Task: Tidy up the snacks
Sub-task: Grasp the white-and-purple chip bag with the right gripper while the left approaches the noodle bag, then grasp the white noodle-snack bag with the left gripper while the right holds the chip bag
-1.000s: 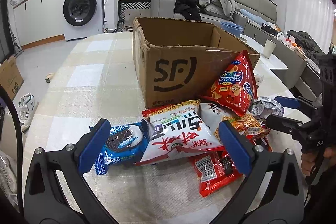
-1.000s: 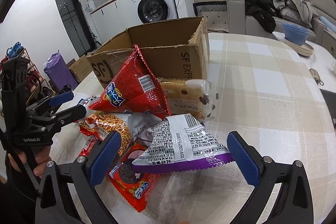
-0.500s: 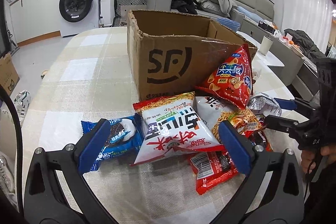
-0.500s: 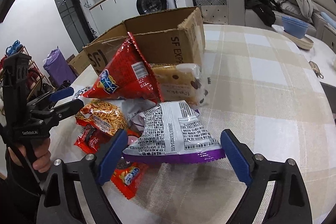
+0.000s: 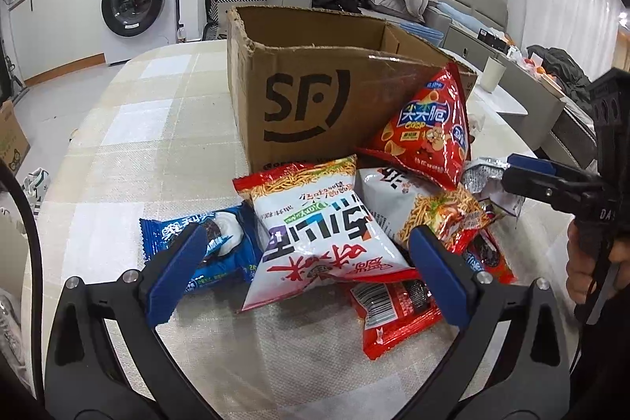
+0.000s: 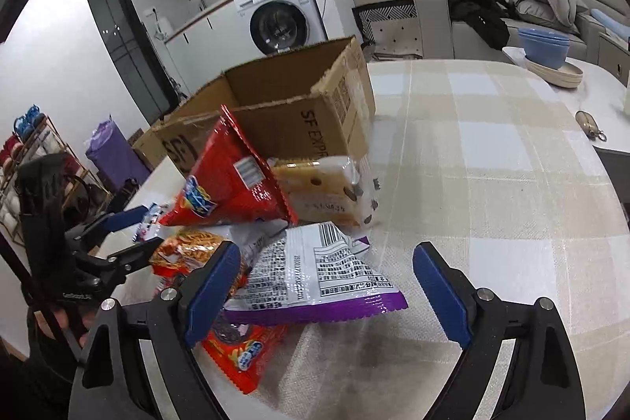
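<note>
Checked counter [image 5: 165,128] carried snack packets before an empty box [image 5: 315,97]. Both claws, left claw [image 5: 307,274] and right claw [image 6: 327,290], stood apart, holding nothing. Step: first pick. Next: close on one packet.

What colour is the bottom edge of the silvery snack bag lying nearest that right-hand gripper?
Purple, on the silver snack bag; the right wrist view shows it best.

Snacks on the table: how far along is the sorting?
Nothing looks done: the visible part of the cardboard box is empty, and the snack bags lie piled in front of it. Nothing is in hand: the left gripper straddles the white noodle bag, the right gripper the purple-edged bag, both open. All packing remains.
</note>
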`<state>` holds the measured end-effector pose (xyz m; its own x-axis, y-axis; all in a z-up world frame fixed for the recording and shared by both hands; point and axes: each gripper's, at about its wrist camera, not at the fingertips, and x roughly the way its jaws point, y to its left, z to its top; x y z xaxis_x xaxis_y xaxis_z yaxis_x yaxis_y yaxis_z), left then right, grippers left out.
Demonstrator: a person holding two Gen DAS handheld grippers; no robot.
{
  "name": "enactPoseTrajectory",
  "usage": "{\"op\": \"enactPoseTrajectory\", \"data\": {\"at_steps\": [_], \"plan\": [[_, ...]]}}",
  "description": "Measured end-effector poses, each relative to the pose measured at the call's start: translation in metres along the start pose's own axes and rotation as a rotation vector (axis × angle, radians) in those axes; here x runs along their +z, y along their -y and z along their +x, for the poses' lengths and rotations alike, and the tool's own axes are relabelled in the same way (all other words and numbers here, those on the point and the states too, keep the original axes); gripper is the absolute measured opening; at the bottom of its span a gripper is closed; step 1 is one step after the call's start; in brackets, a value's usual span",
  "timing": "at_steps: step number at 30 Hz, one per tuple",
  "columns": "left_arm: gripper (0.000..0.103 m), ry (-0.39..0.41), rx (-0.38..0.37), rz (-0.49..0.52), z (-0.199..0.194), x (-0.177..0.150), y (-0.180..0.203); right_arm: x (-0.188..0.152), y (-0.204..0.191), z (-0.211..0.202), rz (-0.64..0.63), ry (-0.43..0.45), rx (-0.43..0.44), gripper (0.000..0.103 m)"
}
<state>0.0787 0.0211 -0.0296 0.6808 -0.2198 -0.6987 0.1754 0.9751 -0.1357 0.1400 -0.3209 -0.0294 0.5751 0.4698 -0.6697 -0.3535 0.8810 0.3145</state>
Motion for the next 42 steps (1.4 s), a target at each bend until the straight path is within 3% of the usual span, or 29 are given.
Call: {"op": "enactPoseTrajectory", "data": {"at_steps": [4, 6, 13, 15, 16, 17, 24, 32, 39, 42], "plan": [[0.102, 0.001, -0.002, 0.001, 0.003, -0.001, 0.001, -0.002, -0.003, 0.013, -0.015, -0.046, -0.007, 0.091], [0.102, 0.000, -0.005, -0.001, 0.004, -0.002, 0.002, -0.003, -0.005, 0.017, -0.031, -0.059, -0.013, 0.084], [0.101, -0.020, -0.036, -0.018, 0.008, -0.002, -0.006, -0.012, -0.007, 0.022, -0.057, -0.081, -0.036, 0.076], [0.101, -0.027, -0.035, -0.014, 0.010, -0.003, -0.006, -0.013, -0.007, 0.021, -0.065, -0.079, -0.043, 0.070], [0.101, -0.027, -0.034, -0.010, 0.011, -0.004, -0.006, -0.014, -0.007, 0.021, -0.070, -0.078, -0.042, 0.054], [0.101, -0.027, -0.034, -0.005, 0.011, -0.003, -0.005, -0.015, -0.008, 0.022, -0.074, -0.089, -0.045, 0.051], [0.095, -0.014, -0.044, -0.014, 0.009, -0.006, -0.007, -0.020, -0.012, 0.019, -0.095, -0.062, -0.058, 0.049], [0.096, 0.000, -0.054, -0.022, 0.002, -0.004, -0.008, -0.022, -0.010, 0.019, -0.089, -0.069, -0.052, 0.049], [0.096, -0.011, -0.104, -0.118, 0.005, 0.001, -0.023, -0.023, -0.011, 0.018, -0.096, -0.070, -0.047, 0.049], [0.089, -0.005, -0.114, -0.120, 0.007, 0.004, -0.023, -0.023, -0.010, 0.018, -0.097, -0.070, -0.044, 0.049]]}}
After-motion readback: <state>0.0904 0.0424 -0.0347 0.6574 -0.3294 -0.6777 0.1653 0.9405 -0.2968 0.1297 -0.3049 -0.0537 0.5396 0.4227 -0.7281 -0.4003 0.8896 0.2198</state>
